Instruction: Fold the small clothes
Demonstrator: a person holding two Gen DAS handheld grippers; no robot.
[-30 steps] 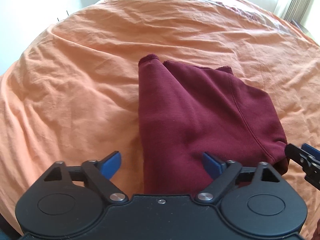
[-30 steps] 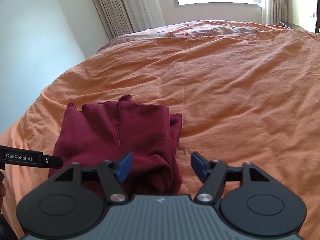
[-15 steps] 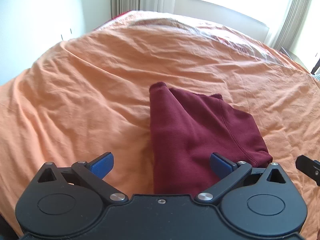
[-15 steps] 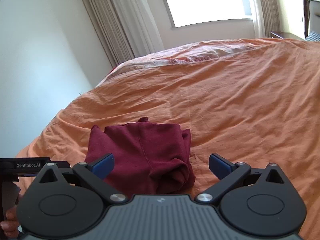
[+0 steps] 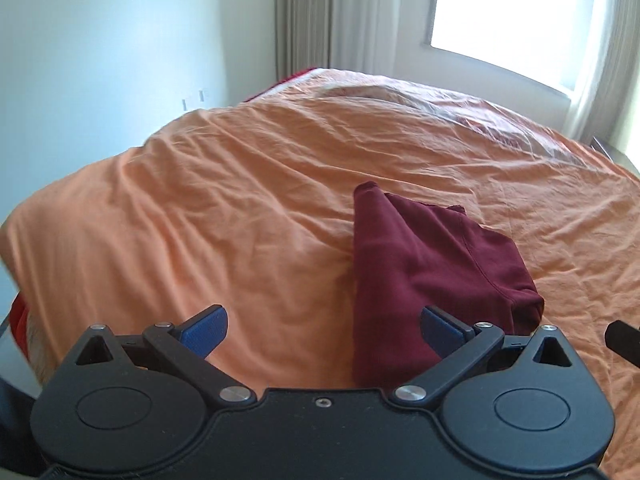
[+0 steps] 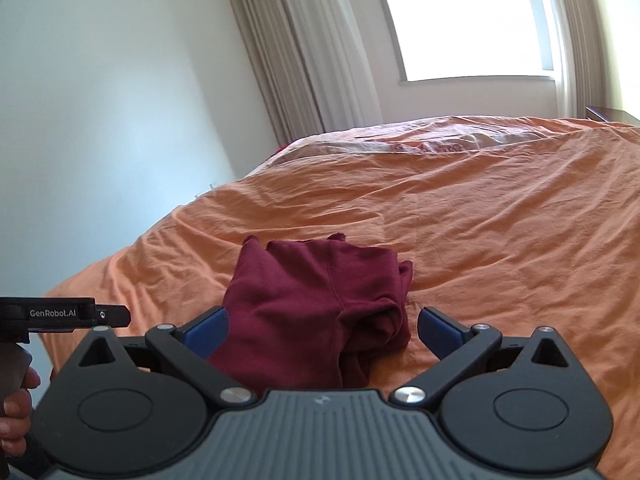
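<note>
A dark red garment (image 5: 424, 264) lies folded into a compact bundle on the orange bedspread (image 5: 224, 216). In the left wrist view it sits right of centre, just beyond my left gripper (image 5: 322, 326), whose blue pads are wide open with nothing between them. The right wrist view shows the same garment (image 6: 316, 304) ahead of my right gripper (image 6: 322, 330), also open and empty and raised above the cloth. The left gripper's black body (image 6: 64, 314) shows at the left edge, held by a hand (image 6: 16, 412).
The orange bedspread (image 6: 500, 240) stretches far to the right and back. A white wall (image 6: 100, 140) and curtains (image 6: 304, 60) stand behind the bed beside a bright window (image 6: 472, 20). The bed's left edge (image 5: 24, 248) drops off near something red.
Both grippers have drawn back and tilted up from the garment, so it looks smaller and more wall and window show. The right gripper opened wider. The garment stayed put.
</note>
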